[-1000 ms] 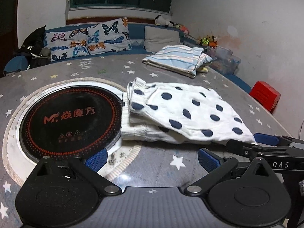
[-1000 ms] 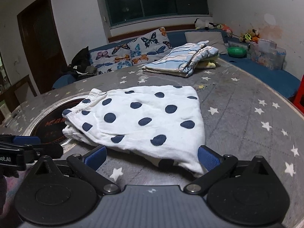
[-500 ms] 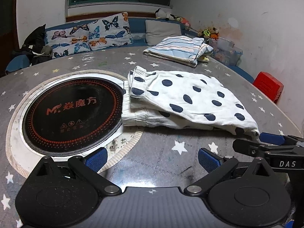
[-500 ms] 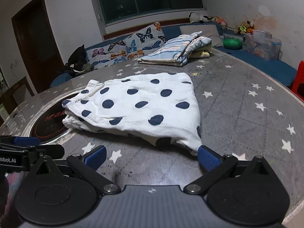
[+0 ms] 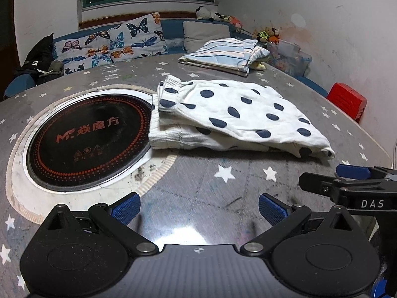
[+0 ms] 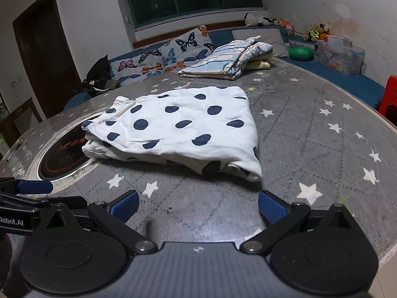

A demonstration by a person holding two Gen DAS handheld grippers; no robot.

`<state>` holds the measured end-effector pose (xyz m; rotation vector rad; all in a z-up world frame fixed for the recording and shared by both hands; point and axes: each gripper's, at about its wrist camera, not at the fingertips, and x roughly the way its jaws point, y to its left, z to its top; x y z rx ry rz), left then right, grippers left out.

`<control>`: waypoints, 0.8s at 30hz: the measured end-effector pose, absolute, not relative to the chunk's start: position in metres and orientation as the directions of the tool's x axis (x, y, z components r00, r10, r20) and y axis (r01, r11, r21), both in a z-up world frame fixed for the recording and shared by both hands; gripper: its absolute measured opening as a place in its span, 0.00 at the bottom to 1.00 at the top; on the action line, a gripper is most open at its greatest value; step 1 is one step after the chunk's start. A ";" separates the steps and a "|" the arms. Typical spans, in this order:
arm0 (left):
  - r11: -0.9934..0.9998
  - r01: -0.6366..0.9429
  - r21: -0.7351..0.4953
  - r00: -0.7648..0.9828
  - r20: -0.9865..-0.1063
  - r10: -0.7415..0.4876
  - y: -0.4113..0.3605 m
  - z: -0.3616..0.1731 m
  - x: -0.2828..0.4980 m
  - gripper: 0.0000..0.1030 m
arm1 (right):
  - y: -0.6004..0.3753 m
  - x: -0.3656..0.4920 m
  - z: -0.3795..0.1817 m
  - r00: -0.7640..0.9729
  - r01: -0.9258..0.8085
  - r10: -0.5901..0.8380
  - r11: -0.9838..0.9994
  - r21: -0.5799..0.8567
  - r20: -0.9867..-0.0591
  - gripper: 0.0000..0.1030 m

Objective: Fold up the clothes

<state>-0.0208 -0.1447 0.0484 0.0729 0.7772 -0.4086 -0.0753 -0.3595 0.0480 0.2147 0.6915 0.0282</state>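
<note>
while both grippers hang spread and empty just off the near edge of the polka-dot garment (image 6: 178, 129), the fold is only half secure. the garment lies folded on the starry surface (image 6: 322, 149), its waistband end overlapping the rim of the round black cooktop (image 5: 86, 136), well short of the striped folded pile (image 6: 223, 62). the left gripper (image 5: 197, 208) and right gripper (image 6: 197, 207) each have jaws wide apart, touching no cloth. the risk i see: pinching only the top layer at the loose near corner would peel the fold open, and dragging it could snag the waistband on the cooktop ring or bunch the lower layer.
</note>
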 end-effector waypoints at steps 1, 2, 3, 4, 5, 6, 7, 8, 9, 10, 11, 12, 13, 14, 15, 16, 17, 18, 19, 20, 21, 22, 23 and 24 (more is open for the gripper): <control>0.918 0.386 -0.084 0.638 -0.695 -0.332 -0.145 0.048 -0.022 1.00 | -0.359 -0.076 0.048 0.771 0.046 0.096 0.978 0.205 -0.630 1.00; 0.918 0.389 -0.084 0.637 -0.695 -0.333 -0.145 0.048 -0.023 1.00 | -0.359 -0.077 0.048 0.770 0.047 0.095 0.978 0.204 -0.630 1.00; 0.917 0.391 -0.083 0.637 -0.695 -0.335 -0.145 0.048 -0.024 1.00 | -0.359 -0.077 0.048 0.770 0.047 0.094 0.978 0.203 -0.631 1.00; 0.916 0.393 -0.083 0.636 -0.695 -0.336 -0.146 0.048 -0.025 1.00 | -0.358 -0.078 0.047 0.769 0.047 0.094 0.978 0.202 -0.632 1.00; 0.915 0.395 -0.083 0.636 -0.694 -0.337 -0.146 0.048 -0.026 1.00 | -0.358 -0.079 0.047 0.769 0.047 0.094 0.978 0.202 -0.633 1.00; 0.915 0.396 -0.082 0.636 -0.694 -0.338 -0.146 0.047 -0.027 1.00 | -0.358 -0.079 0.047 0.768 0.047 0.093 0.979 0.201 -0.634 1.00; 0.914 0.397 -0.083 0.636 -0.693 -0.339 -0.146 0.047 -0.027 1.00 | -0.357 -0.080 0.047 0.767 0.047 0.093 0.979 0.200 -0.634 1.00; 0.913 0.398 -0.083 0.636 -0.693 -0.340 -0.146 0.047 -0.028 1.00 | -0.357 -0.081 0.047 0.767 0.047 0.092 0.979 0.199 -0.635 1.00; 0.913 0.399 -0.084 0.635 -0.693 -0.341 -0.145 0.047 -0.029 1.00 | -0.357 -0.081 0.047 0.768 0.047 0.092 0.979 0.198 -0.634 1.00; 0.912 0.401 -0.084 0.635 -0.692 -0.343 -0.145 0.047 -0.030 1.00 | -0.357 -0.082 0.047 0.768 0.046 0.092 0.979 0.198 -0.634 1.00; 0.912 0.402 -0.084 0.635 -0.692 -0.344 -0.145 0.047 -0.030 1.00 | -0.357 -0.082 0.047 0.768 0.046 0.092 0.979 0.198 -0.634 1.00; 0.912 0.402 -0.085 0.635 -0.692 -0.345 -0.145 0.047 -0.031 1.00 | -0.356 -0.083 0.047 0.768 0.046 0.092 0.979 0.198 -0.634 1.00; 0.911 0.403 -0.086 0.634 -0.692 -0.346 -0.145 0.047 -0.031 1.00 | -0.356 -0.083 0.047 0.768 0.047 0.091 0.979 0.198 -0.634 1.00; 0.910 0.405 -0.087 0.633 -0.691 -0.348 -0.145 0.047 -0.032 1.00 | -0.356 -0.084 0.047 0.768 0.048 0.090 0.979 0.197 -0.634 1.00; 0.910 0.406 -0.087 0.633 -0.692 -0.348 -0.145 0.046 -0.032 1.00 | -0.356 -0.084 0.047 0.768 0.049 0.089 0.979 0.197 -0.634 1.00; 0.909 0.407 -0.087 0.632 -0.692 -0.349 -0.145 0.046 -0.033 1.00 | -0.356 -0.085 0.047 0.768 0.050 0.087 0.979 0.196 -0.634 1.00; 0.909 0.408 -0.087 0.631 -0.692 -0.350 -0.145 0.046 -0.033 1.00 | -0.357 -0.085 0.047 0.768 0.052 0.086 0.979 0.196 -0.634 1.00; 0.908 0.409 -0.086 0.631 -0.692 -0.350 -0.145 0.046 -0.034 1.00 | -0.357 -0.085 0.047 0.768 0.052 0.086 0.979 0.197 -0.634 1.00; 0.908 0.410 -0.085 0.632 -0.691 -0.350 -0.145 0.046 -0.034 1.00 | -0.357 -0.086 0.047 0.769 0.053 0.086 0.979 0.197 -0.634 1.00; 0.908 0.411 -0.084 0.633 -0.691 -0.350 -0.145 0.046 -0.035 1.00 | -0.357 -0.086 0.047 0.769 0.053 0.086 0.979 0.198 -0.634 1.00; 0.908 0.412 -0.083 0.634 -0.690 -0.350 -0.145 0.046 -0.035 1.00 | -0.356 -0.086 0.047 0.769 0.054 0.086 0.979 0.198 -0.633 1.00; 0.907 0.412 -0.082 0.634 -0.689 -0.351 -0.146 0.046 -0.035 1.00 | -0.356 -0.086 0.047 0.769 0.055 0.085 0.979 0.198 -0.633 1.00; 0.907 0.413 -0.081 0.635 -0.688 -0.351 -0.146 0.046 -0.036 1.00 | -0.356 -0.087 0.047 0.770 0.055 0.085 0.979 0.198 -0.633 1.00; 0.907 0.414 -0.080 0.636 -0.688 -0.351 -0.146 0.046 -0.036 1.00 | -0.356 -0.087 0.047 0.770 0.056 0.084 0.979 0.198 -0.632 1.00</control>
